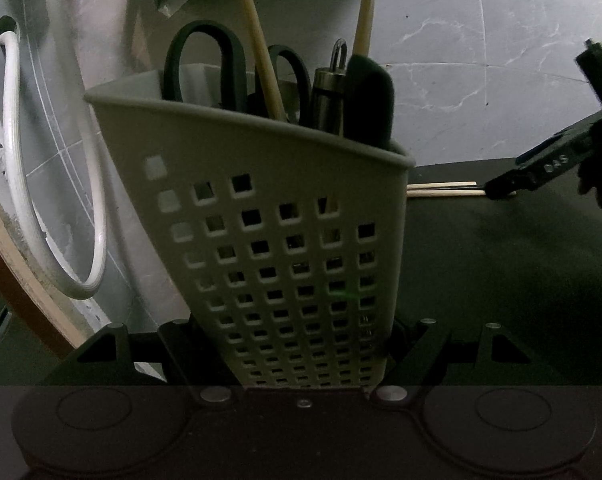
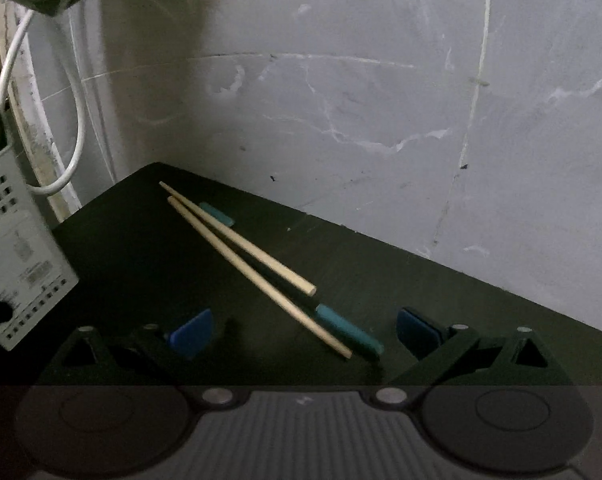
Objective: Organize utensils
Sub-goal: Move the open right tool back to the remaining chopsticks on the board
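Note:
My left gripper (image 1: 297,344) is shut on a grey perforated utensil holder (image 1: 285,248) and holds it tilted. The holder contains black-handled scissors (image 1: 205,64), two wooden chopsticks (image 1: 261,60), a metal tool (image 1: 329,96) and a black handle (image 1: 369,100). In the right wrist view two wooden chopsticks (image 2: 253,264) lie on the dark table (image 2: 141,248) across a teal-handled utensil (image 2: 349,330). My right gripper (image 2: 305,332) is open and hovers low over their near ends, one blue pad (image 2: 193,336) on each side. The holder also shows at the left edge (image 2: 17,240).
A grey marbled wall (image 2: 381,100) stands close behind the table. A white cable (image 1: 13,160) loops down at the left. The right gripper shows in the left wrist view (image 1: 561,160), beside the chopsticks on the table (image 1: 441,189).

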`<state>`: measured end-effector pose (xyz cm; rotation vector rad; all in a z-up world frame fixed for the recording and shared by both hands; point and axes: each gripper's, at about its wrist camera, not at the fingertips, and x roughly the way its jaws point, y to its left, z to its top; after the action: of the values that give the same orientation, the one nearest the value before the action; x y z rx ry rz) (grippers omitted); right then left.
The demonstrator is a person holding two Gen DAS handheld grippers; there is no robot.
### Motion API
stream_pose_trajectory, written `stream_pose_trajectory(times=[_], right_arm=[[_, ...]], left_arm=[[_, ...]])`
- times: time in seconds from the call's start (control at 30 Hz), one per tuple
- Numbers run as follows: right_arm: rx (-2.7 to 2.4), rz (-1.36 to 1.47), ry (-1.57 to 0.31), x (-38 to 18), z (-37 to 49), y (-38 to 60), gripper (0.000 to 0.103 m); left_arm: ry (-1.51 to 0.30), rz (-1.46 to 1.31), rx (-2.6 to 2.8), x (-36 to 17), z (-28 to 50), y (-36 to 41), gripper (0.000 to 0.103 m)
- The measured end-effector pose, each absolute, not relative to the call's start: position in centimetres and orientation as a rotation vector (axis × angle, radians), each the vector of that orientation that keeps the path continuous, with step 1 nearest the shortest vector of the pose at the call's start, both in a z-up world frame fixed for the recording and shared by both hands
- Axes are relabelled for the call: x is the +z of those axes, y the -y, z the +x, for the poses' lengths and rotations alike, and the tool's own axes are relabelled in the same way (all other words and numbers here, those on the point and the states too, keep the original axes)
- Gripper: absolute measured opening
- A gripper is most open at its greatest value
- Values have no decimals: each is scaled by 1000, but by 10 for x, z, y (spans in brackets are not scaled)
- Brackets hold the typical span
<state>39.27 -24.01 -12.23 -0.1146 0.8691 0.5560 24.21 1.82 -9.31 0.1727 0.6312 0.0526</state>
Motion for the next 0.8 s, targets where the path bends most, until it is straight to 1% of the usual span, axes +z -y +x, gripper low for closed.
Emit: stream_pose_trajectory(times=[0.27,0.6,0.8], right_arm=[[599,-54,-926,-136,400,227,101],[673,0,-954,-134,370,210,101],[728,-52,-959,-124,368,196,96]], left_arm=[[-630,172,52,-94,242,-18,78],[-630,171,52,-94,241,-20,78],[-629,171,48,-94,240,-22,78]])
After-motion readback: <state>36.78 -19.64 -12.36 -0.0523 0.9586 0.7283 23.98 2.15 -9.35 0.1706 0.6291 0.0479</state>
